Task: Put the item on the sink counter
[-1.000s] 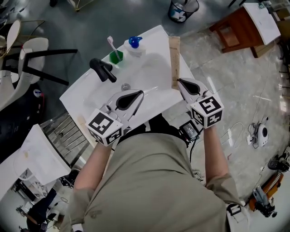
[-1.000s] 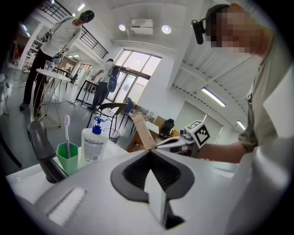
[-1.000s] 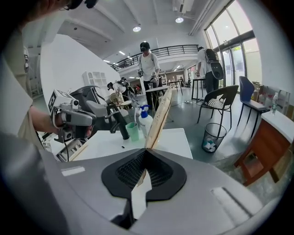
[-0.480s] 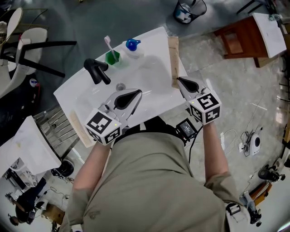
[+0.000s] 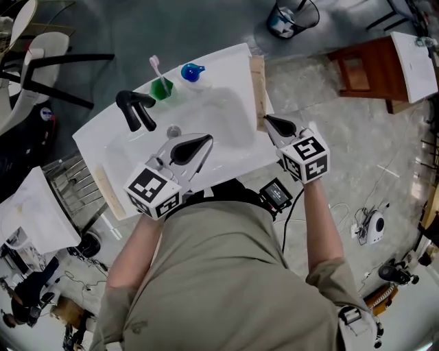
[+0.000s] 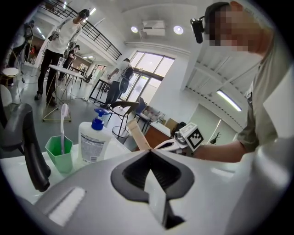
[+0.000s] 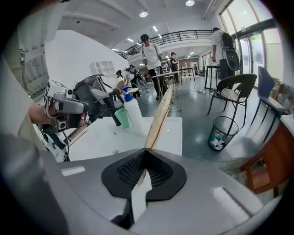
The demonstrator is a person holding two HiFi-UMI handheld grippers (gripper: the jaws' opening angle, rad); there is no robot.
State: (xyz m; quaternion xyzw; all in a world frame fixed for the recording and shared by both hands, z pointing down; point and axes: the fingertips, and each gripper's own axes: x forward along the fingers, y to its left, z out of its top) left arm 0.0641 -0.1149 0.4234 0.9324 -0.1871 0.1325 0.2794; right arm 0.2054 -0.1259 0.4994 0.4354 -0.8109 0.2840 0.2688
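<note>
A long light wooden strip [image 5: 258, 86] lies along the right edge of the white sink counter [image 5: 103, 147]. My right gripper [image 5: 267, 120] is shut on its near end. The right gripper view shows the strip [image 7: 159, 117] running away from the closed jaws of that gripper [image 7: 146, 149] over the counter's edge. My left gripper [image 5: 208, 140] hovers over the front of the basin, shut with nothing in it. In the left gripper view the closed jaws of that gripper [image 6: 149, 152] point toward the strip [image 6: 138, 135] and the right gripper [image 6: 177, 142].
At the back of the counter stand a black faucet [image 5: 134, 110], a green cup with a toothbrush [image 5: 161, 87] and a blue-pump soap bottle [image 5: 192, 71]. A second wooden strip [image 5: 103, 192] lines the left edge. A bin [image 5: 291, 17] and a brown table [image 5: 363, 62] stand beyond.
The head view has drifted, so the sink sits further left in the picture. Both grippers keep their places relative to the sink, the right still shut on the strip.
</note>
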